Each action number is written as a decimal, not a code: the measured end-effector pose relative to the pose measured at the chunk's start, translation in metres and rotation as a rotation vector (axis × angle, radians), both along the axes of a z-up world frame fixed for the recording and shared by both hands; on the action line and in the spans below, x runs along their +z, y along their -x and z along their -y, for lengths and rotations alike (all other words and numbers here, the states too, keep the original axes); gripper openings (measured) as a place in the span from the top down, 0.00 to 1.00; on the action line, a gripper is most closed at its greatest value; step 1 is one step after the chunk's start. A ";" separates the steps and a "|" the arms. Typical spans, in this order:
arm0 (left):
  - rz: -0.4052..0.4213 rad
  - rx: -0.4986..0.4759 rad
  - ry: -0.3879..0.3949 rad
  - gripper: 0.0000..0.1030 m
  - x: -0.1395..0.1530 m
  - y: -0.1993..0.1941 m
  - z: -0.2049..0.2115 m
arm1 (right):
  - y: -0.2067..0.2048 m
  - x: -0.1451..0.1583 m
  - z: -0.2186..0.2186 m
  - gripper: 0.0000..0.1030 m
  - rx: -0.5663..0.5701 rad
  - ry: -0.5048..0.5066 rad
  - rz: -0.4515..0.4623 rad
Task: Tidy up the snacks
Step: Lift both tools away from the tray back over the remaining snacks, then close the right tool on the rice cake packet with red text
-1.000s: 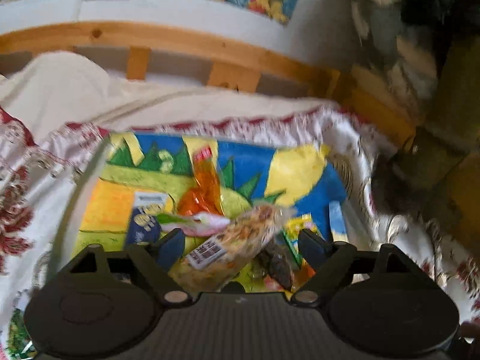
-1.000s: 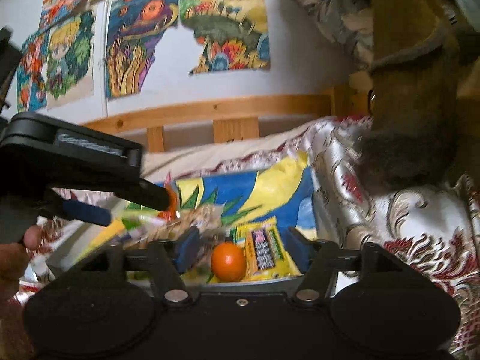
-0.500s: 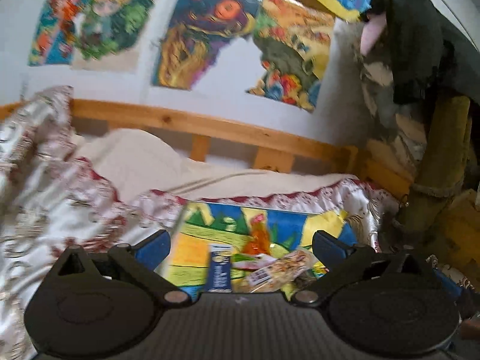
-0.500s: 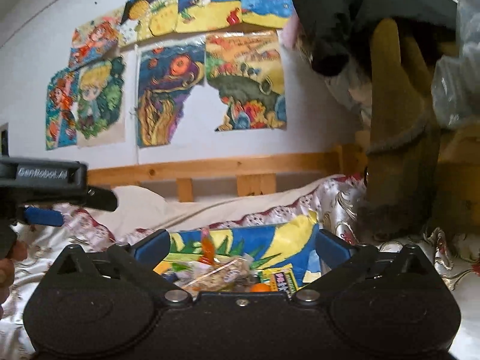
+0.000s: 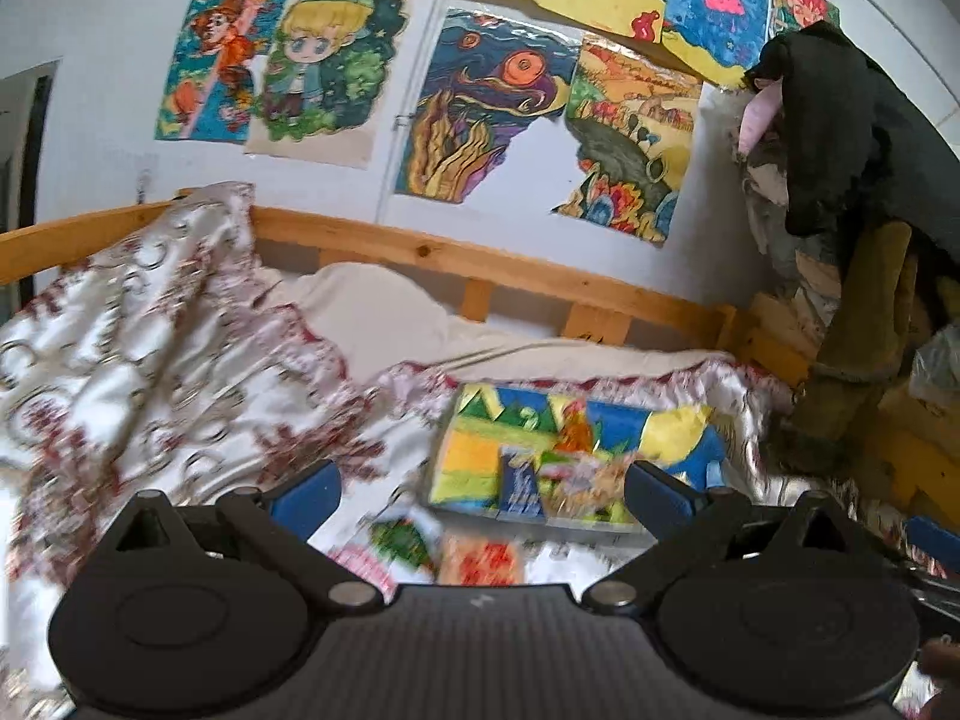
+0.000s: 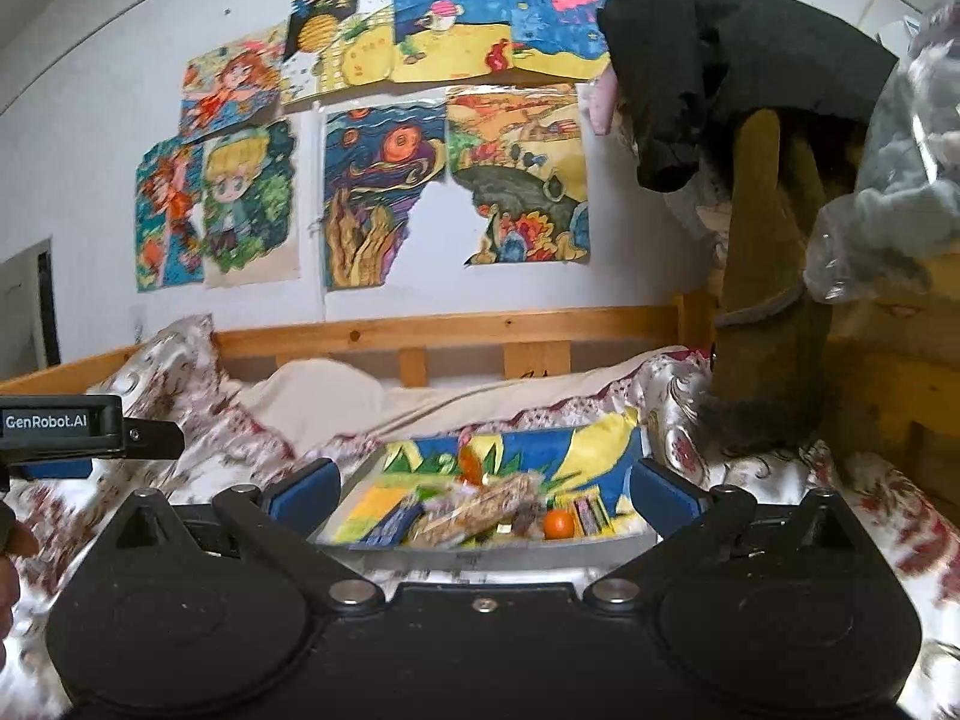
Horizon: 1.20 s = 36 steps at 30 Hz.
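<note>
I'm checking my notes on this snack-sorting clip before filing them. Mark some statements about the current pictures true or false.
1. Both grippers stand open with nothing between their fingers. True: left gripper and right gripper are empty.
2. The small round orange fruit lies inside the colourful painted tray. True.
3. The tray sits on a bare wooden floor. False: it rests on the patterned satin bedspread.
4. The wall behind the bed is blank. False: colourful drawings cover it.
</note>
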<state>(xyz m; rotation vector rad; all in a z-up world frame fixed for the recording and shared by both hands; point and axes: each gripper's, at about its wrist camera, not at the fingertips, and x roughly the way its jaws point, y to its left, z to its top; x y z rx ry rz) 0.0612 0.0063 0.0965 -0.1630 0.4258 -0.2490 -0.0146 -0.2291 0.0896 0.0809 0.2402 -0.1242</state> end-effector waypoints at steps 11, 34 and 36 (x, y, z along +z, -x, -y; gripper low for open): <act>-0.103 0.002 -0.035 0.01 -0.020 0.074 -0.042 | 0.069 0.012 -0.049 0.01 0.045 -0.007 -0.139; -0.199 -0.092 -0.289 0.00 0.000 -0.025 -0.073 | -0.088 0.051 -0.098 0.01 0.039 0.001 -0.468; -0.200 -0.117 -0.306 0.00 -0.010 -0.039 -0.077 | -0.105 0.054 -0.099 0.01 0.092 0.003 -0.509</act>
